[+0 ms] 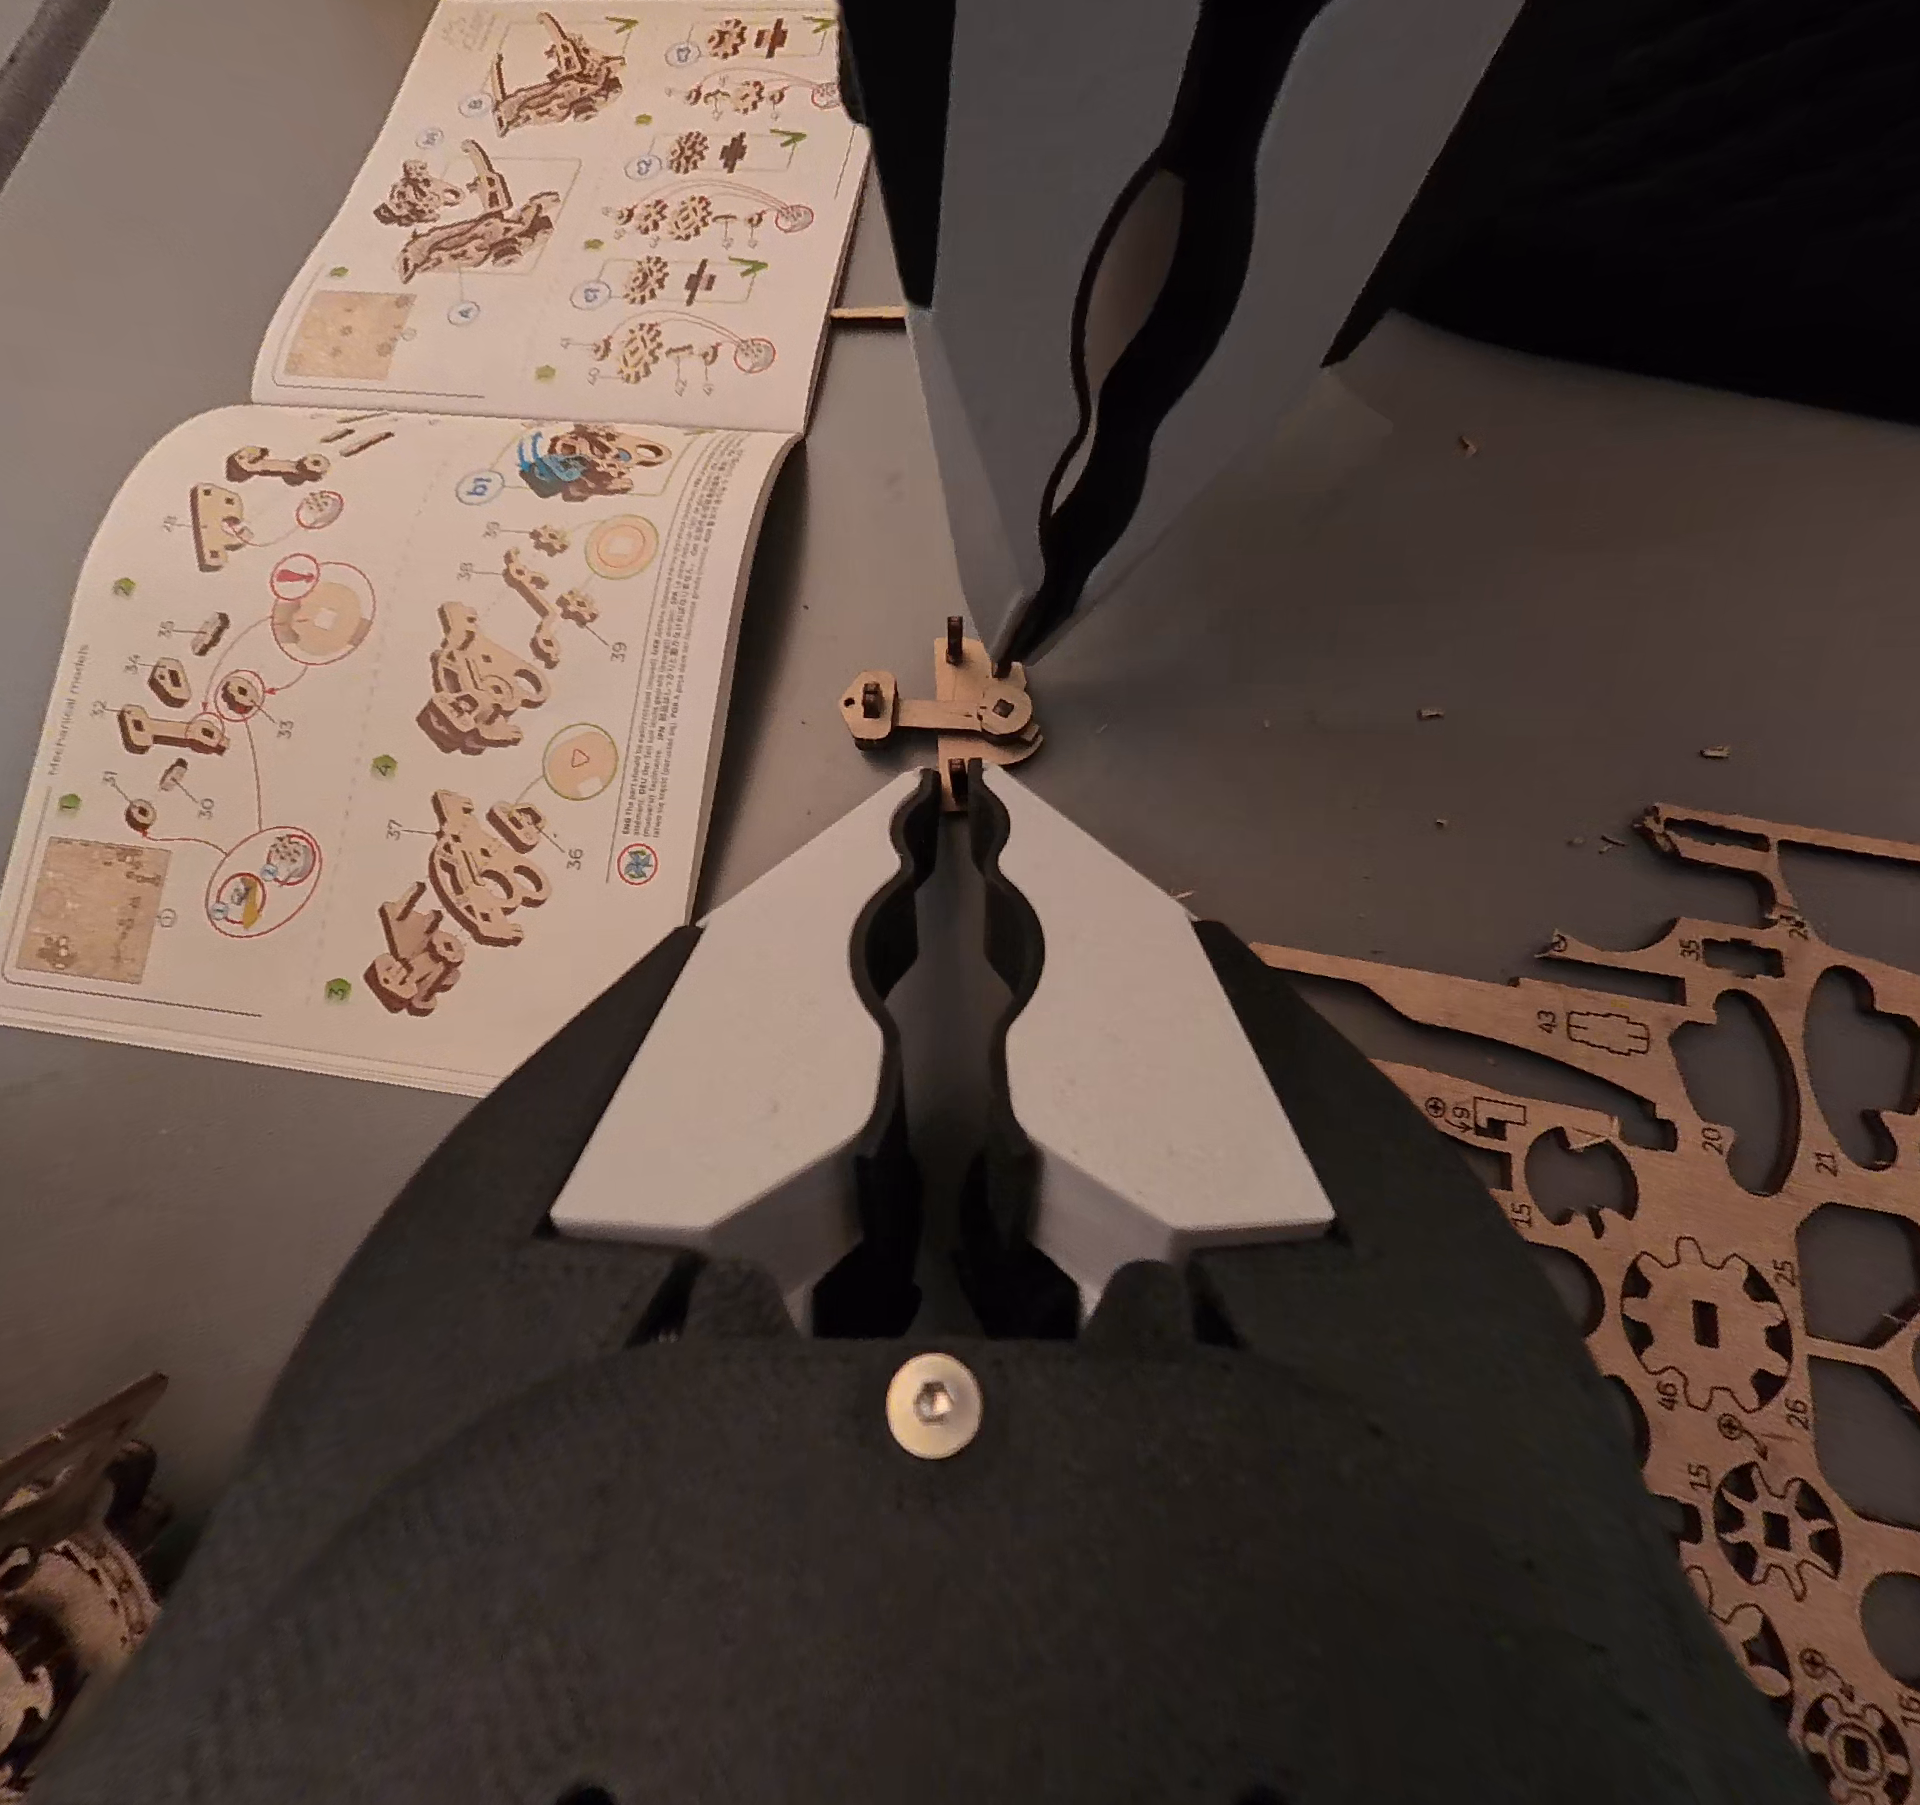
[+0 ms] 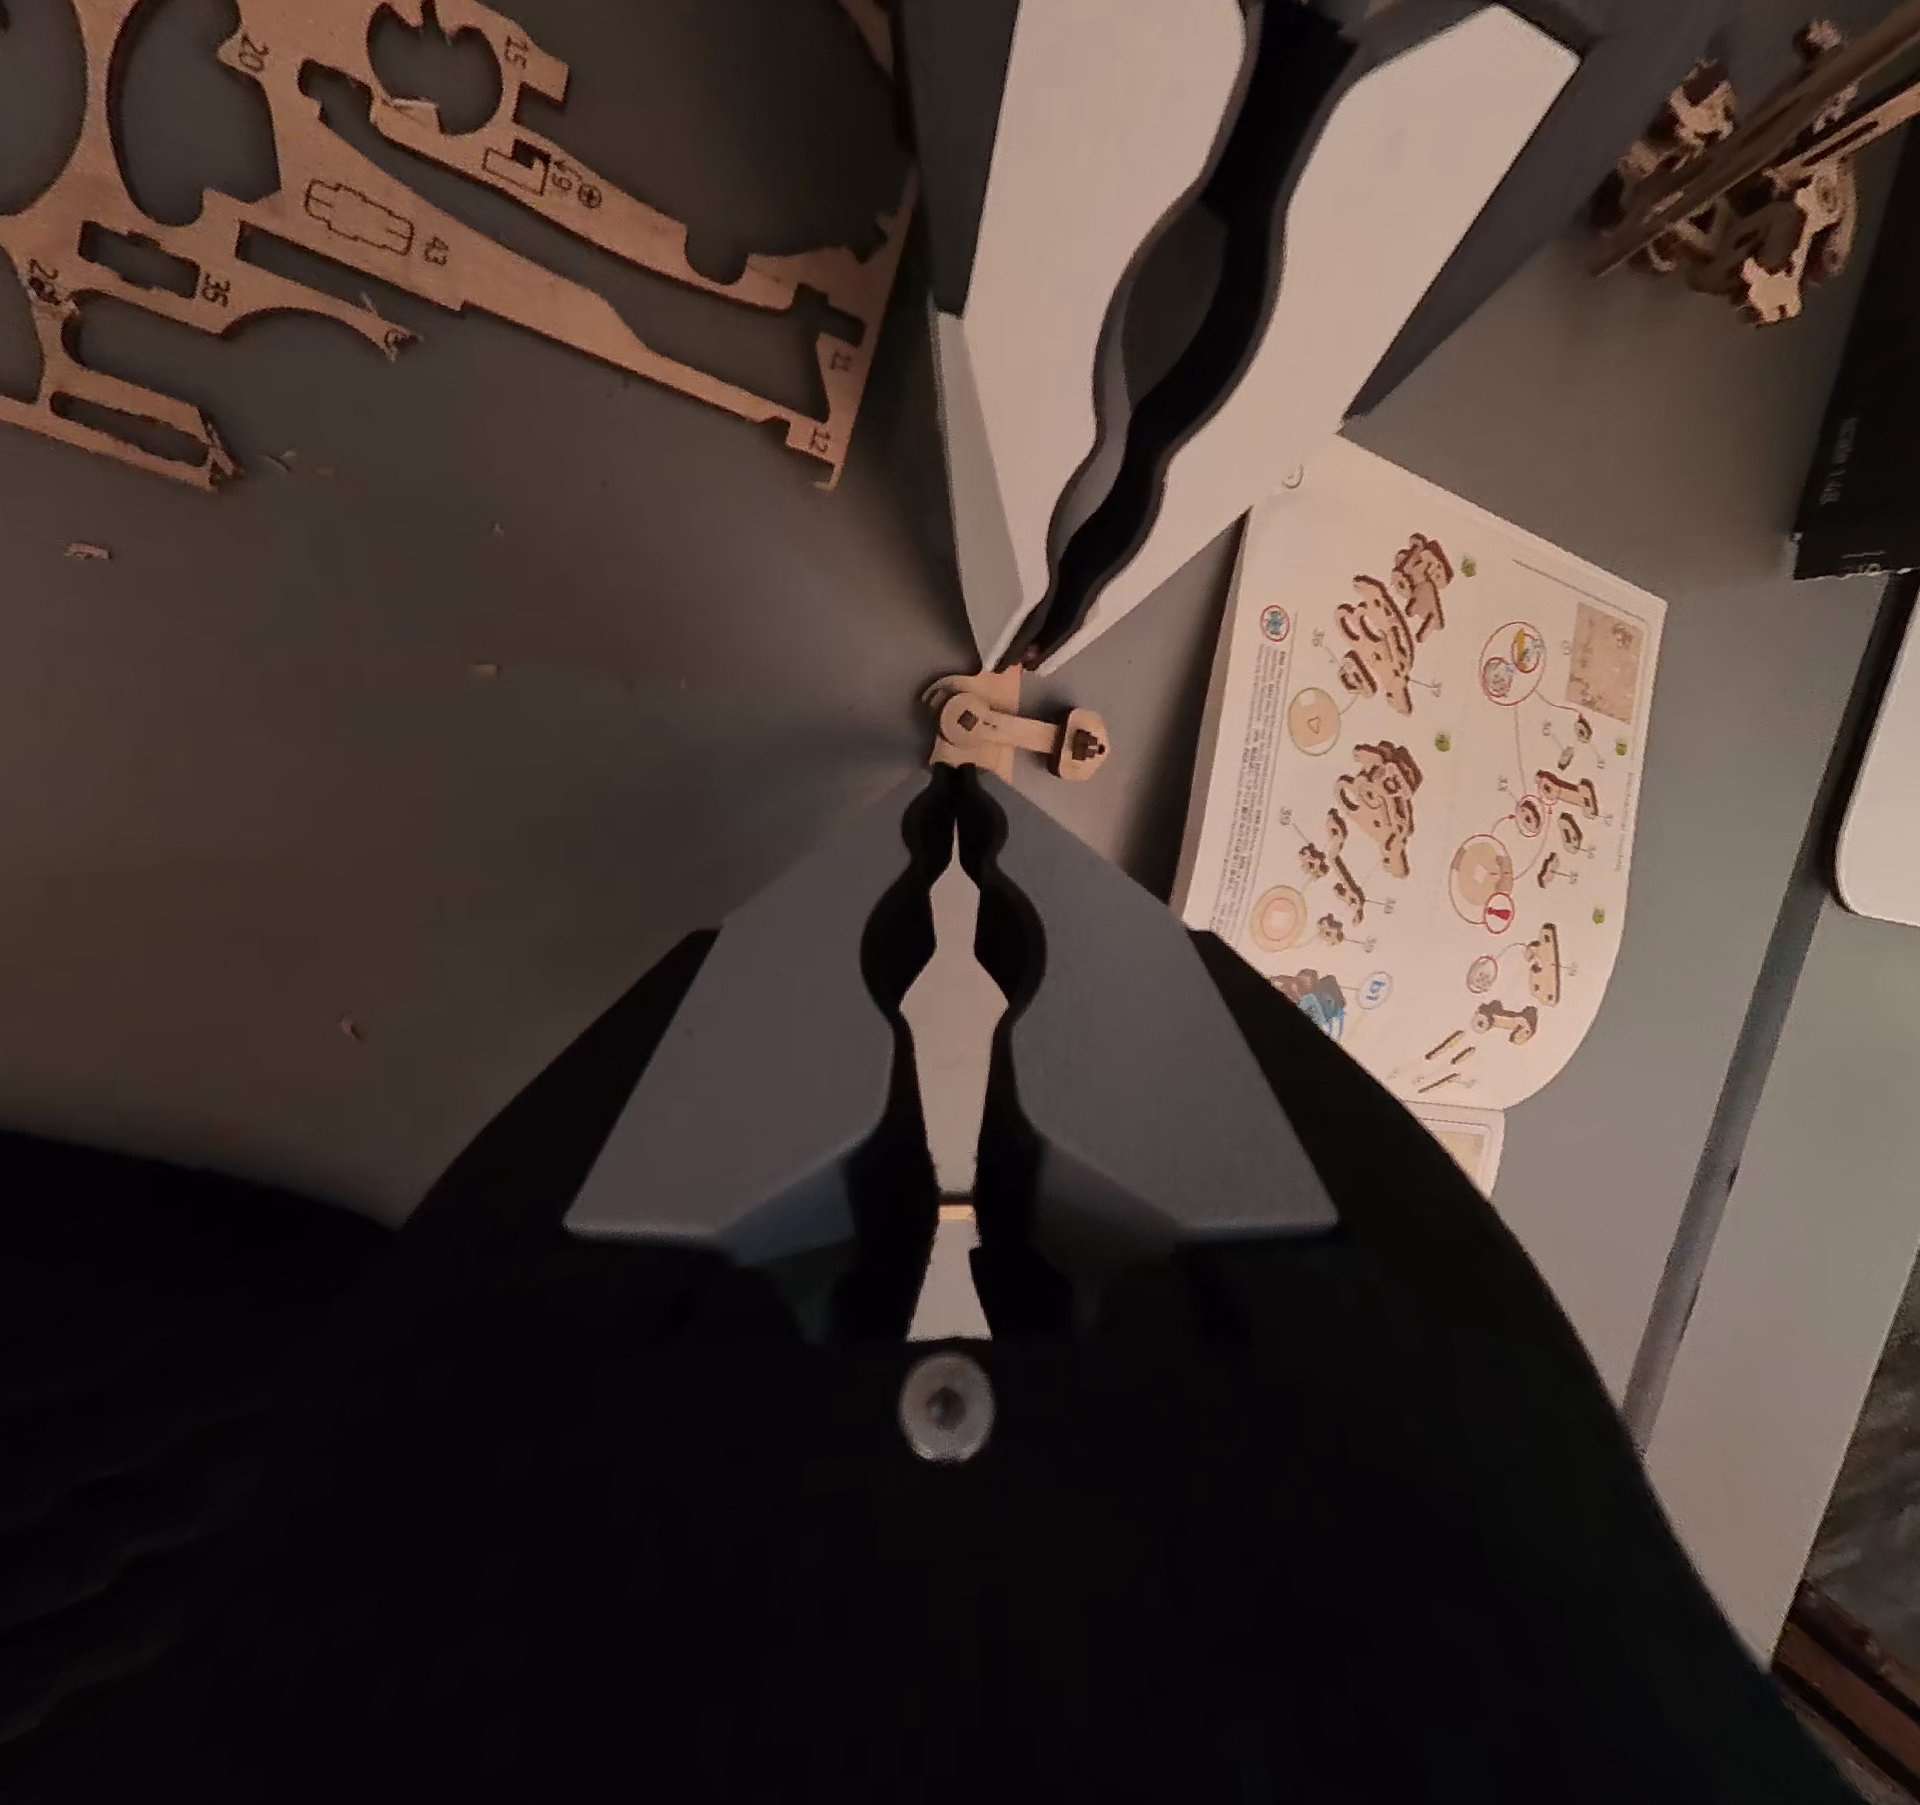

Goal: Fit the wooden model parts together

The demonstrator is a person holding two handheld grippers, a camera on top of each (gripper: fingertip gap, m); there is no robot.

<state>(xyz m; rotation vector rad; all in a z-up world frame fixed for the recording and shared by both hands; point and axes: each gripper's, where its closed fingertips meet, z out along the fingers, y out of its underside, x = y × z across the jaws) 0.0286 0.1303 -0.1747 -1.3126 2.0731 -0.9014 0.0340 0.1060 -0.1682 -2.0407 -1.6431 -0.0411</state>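
Left wrist view has it dead centre: the little wooden assembly point(image 1: 940, 711) hangs above the grey table point(image 1: 1455, 612), pinched from both sides. The left gripper point(image 1: 954, 791) comes up from below with its jaws clamped together on a short tab at the near edge. The right gripper point(image 1: 1006, 659) reaches in from the far side, jaws nipped shut on the round end with the square hole. Neither one is nearer, as both are already touching it.

What matters here is that the long axis of the assembly runs crosswise to both sets of jaws, with a thin flat arm stretching away to a knobbed end with a dark peg. In the right wrist view that arm point(image 2: 1029, 732) points off towards the instruction booklet point(image 2: 1455, 768). So any press or twist, I'd judge, has to work across that bar, not along it.

Materials now: thin laser-cut plywood, pale faces with dark burnt edges, small and probably brittle. The gripper fingers are smooth grey outside and have wavy black pads inside. The cut-out plywood sheet point(image 1: 1662, 1132) lies flat to one side, full of holes, and splinters are scattered on the table.
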